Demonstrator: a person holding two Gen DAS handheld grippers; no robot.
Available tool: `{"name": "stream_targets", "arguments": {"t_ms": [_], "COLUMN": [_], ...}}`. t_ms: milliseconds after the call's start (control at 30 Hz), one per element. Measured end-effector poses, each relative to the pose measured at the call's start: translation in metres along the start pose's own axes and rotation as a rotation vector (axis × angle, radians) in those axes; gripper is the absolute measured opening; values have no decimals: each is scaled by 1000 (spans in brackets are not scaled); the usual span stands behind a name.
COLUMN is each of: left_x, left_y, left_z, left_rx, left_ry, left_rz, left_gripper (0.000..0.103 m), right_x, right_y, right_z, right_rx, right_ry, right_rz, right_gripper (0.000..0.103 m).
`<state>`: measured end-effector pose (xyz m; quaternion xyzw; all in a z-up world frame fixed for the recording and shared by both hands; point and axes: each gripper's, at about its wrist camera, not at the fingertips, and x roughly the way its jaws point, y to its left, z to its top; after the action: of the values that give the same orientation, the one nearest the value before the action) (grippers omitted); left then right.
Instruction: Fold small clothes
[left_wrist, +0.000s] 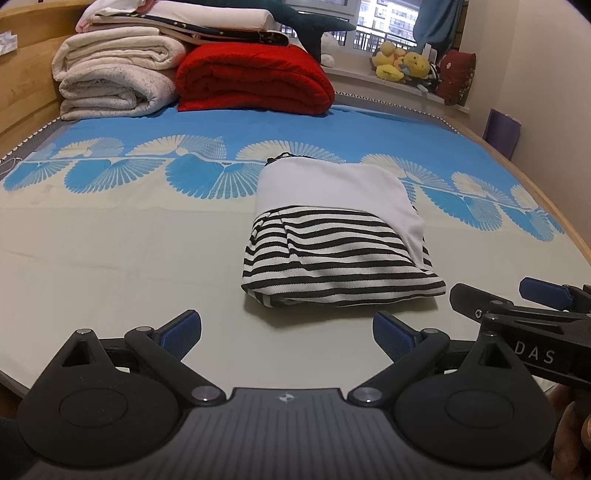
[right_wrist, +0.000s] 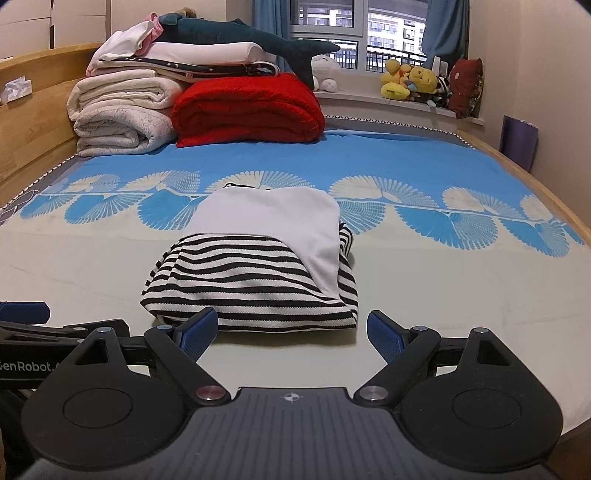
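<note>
A folded black-and-white striped garment with a white panel on top (left_wrist: 332, 236) (right_wrist: 258, 266) lies flat on the bed sheet (left_wrist: 110, 251) (right_wrist: 443, 288). My left gripper (left_wrist: 287, 334) stands open just in front of the garment's near left corner, holding nothing. My right gripper (right_wrist: 291, 334) is open too, its fingers just short of the garment's near edge. The right gripper shows in the left wrist view at the right edge (left_wrist: 524, 306). One blue pad of the left gripper's fingers (right_wrist: 26, 312) shows at the left edge of the right wrist view.
Rolled white blankets (left_wrist: 114, 77) and a red quilt (left_wrist: 255, 79) are stacked at the head of the bed, with a plush shark (right_wrist: 240, 37) on top. Yellow plush toys (right_wrist: 410, 83) sit on the window sill. A wooden bed frame (right_wrist: 532, 184) borders the mattress.
</note>
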<state>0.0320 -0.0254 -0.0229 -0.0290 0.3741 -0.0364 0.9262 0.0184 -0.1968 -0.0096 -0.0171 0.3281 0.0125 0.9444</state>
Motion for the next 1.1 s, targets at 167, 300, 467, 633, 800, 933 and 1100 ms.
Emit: {"name": "stream_targets", "arguments": {"t_ms": [167, 300, 467, 633, 800, 933, 1100], "left_x": [1, 1, 2, 3, 4, 4, 5], "left_y": [0, 0, 2, 2, 3, 3, 4], "left_z": [-1, -1, -2, -3, -3, -3, -3], "left_rx": [-3, -4, -9, -11, -12, -13, -14], "left_ry": [3, 3, 10, 14, 18, 19, 24], "left_rz": [-1, 0, 0, 1, 2, -1, -3], "left_gripper": [100, 100, 100, 100, 100, 100, 100], "right_x": [0, 0, 0, 1, 2, 2, 3], "right_y": [1, 1, 1, 2, 3, 3, 2], "right_z": [0, 0, 0, -2, -2, -2, -2], "right_rx": [-1, 0, -4, -9, -9, -11, -13], "right_ry": [0, 1, 1, 3, 7, 8, 11], "right_rz": [-1, -1, -2, -2, -2, -4, -2], "right_gripper": [89, 88, 88, 88, 88, 88, 88]}}
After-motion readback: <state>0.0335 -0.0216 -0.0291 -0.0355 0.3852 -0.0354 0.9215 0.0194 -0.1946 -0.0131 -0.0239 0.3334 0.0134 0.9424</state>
